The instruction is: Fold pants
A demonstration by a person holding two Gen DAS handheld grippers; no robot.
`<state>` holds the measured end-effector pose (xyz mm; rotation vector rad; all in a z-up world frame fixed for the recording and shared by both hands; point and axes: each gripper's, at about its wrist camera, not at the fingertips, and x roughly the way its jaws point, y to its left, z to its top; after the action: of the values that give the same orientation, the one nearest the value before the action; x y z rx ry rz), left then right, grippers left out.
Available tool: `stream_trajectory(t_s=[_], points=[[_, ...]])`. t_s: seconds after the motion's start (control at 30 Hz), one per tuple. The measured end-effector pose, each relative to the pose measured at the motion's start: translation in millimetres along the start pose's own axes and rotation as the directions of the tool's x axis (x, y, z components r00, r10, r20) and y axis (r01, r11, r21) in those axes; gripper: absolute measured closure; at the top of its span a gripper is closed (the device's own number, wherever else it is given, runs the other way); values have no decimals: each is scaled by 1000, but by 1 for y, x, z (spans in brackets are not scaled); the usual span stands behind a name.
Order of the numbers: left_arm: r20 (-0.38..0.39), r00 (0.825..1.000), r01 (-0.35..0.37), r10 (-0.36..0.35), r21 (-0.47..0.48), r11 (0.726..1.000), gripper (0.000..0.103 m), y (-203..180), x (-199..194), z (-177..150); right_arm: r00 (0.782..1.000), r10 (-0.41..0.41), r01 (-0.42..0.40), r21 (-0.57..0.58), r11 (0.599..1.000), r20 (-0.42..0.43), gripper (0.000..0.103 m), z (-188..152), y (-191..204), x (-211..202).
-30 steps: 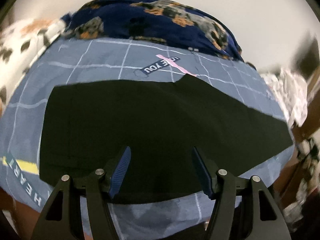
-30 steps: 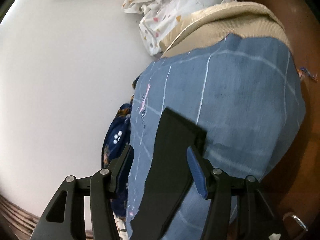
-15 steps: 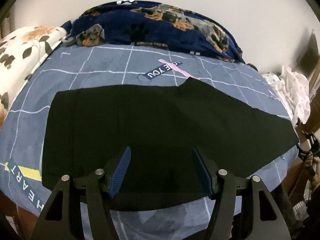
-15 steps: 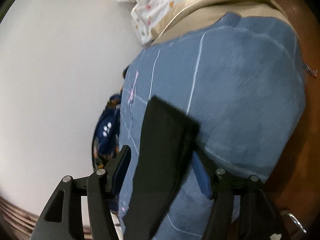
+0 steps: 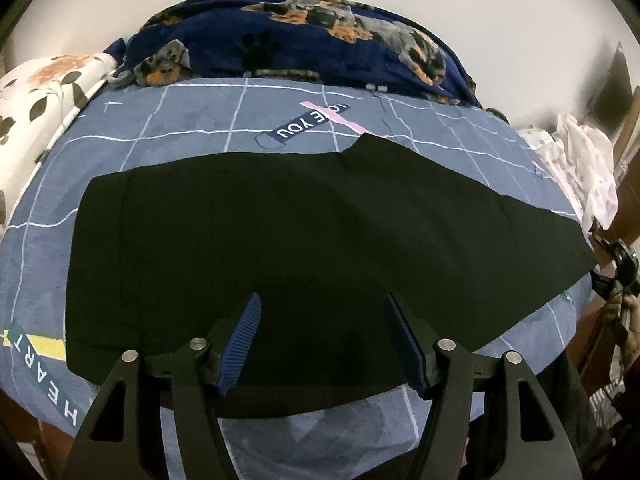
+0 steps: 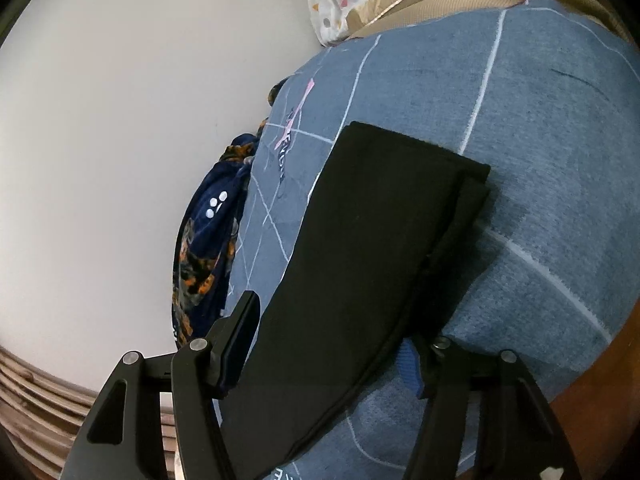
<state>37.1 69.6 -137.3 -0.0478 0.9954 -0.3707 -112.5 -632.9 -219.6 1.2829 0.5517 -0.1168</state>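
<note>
Black pants (image 5: pixel 300 220) lie flat on the blue grid-pattern bed sheet (image 5: pixel 180 120), waist to the left and legs tapering to the right. My left gripper (image 5: pixel 323 304) hovers open over the pants' near edge, with nothing between its blue pads. In the right wrist view the leg end of the pants (image 6: pixel 380 208) runs lengthwise between the fingers of my right gripper (image 6: pixel 328 324). Its jaws are closing. The left finger (image 6: pixel 240 336) stands just beside the cloth's edge. The right pad (image 6: pixel 408 364) is partly hidden behind the cloth's other edge.
A navy dog-print blanket (image 5: pixel 320 40) is bunched along the far side by the white wall. A floral pillow (image 5: pixel 36 92) lies at the left and a white patterned cloth pile (image 5: pixel 584 168) at the right. A hand (image 5: pixel 624 308) shows at the bed's right edge.
My right gripper has moved in along the pants leg and rolled, so the leg end now fills the space between its fingers. The left gripper's view has barely changed.
</note>
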Motion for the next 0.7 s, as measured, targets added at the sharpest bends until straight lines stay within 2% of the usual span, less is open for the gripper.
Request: stream_trajectory(t_s=[0.07,0.13,0.2,0.23,0.27,0.37,0.53,0.7], points=[[7,1000,-9,9,6,1000,38,-1,-1,0,1000,-5,5,13,1000,2,50,1,-1,0],[13,1000,-20,20,10,1000,38,-1,-2,0,1000,-24,24,21,999,3,59,0,-3,-2],[17,999,-40,39,7,999,38,1,-3,0,998,-56,56,43,998,3,81,-1,-9,-2],[18,999,-46,46,4,999,38,2,-3,1,998,-68,68,55,996,2,88,0,-13,-2],[19,998,-53,53,-2,999,38,4,-4,1,997,-80,80,72,994,1,99,0,-17,-2],[24,997,-77,78,-14,997,38,8,-5,2,999,-46,45,125,991,4,101,-1,-28,-2],[29,989,-142,142,-15,990,34,11,-5,2,996,-93,92,78,993,4,99,-1,-17,-1],[39,981,-192,192,6,981,26,9,-6,3,999,-47,45,107,993,8,90,-1,-19,-2]])
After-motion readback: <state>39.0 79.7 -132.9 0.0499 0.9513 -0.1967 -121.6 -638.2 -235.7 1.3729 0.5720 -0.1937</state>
